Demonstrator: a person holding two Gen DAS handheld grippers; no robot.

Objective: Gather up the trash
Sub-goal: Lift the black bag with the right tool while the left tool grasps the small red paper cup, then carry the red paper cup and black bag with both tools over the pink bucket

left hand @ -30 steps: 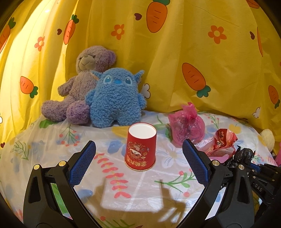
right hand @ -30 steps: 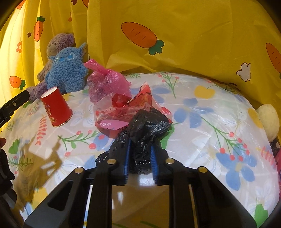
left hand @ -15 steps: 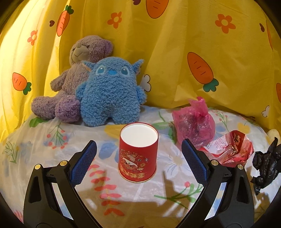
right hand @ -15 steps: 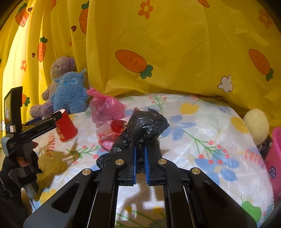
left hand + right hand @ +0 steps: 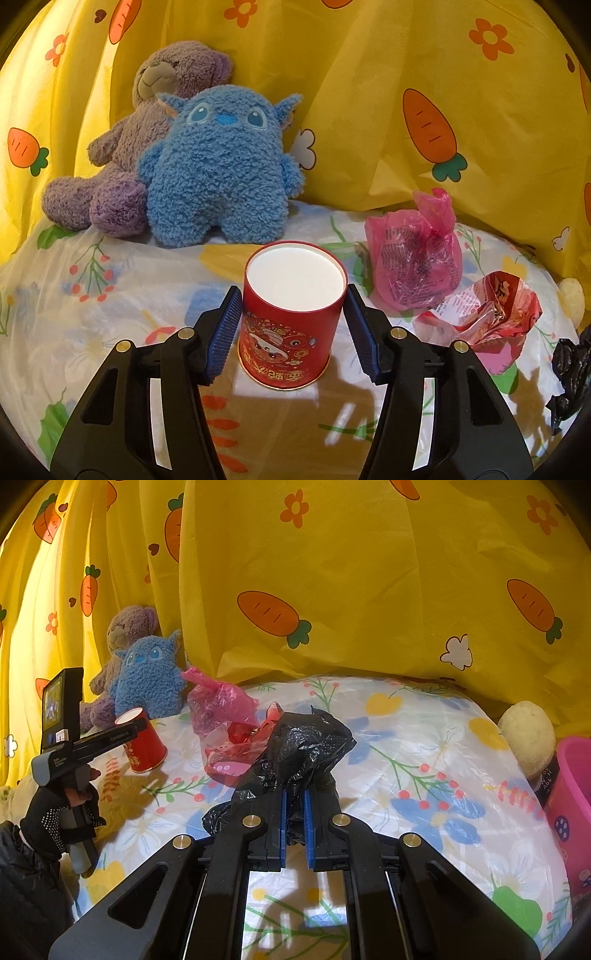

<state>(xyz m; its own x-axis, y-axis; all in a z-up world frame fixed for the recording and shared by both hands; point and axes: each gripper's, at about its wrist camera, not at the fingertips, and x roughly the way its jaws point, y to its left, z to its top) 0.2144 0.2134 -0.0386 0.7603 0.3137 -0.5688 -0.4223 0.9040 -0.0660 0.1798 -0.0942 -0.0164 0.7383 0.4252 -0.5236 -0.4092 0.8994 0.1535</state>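
Black plastic, a crumpled trash bag (image 5: 306, 746), stays clenched between the right gripper (image 5: 294, 821) fingers, now raised off the floral bench (image 5: 424, 760). The left gripper (image 5: 291, 325) has moved in from a second ago: its fingers flank the upright red paper cup (image 5: 290, 317), pads at its rim, grasp uncertain. The cup's interior looks empty. Beyond lie a red wrapper (image 5: 487, 314) and pink bag (image 5: 417, 251); a pink bin (image 5: 572, 797) stands at the right edge.
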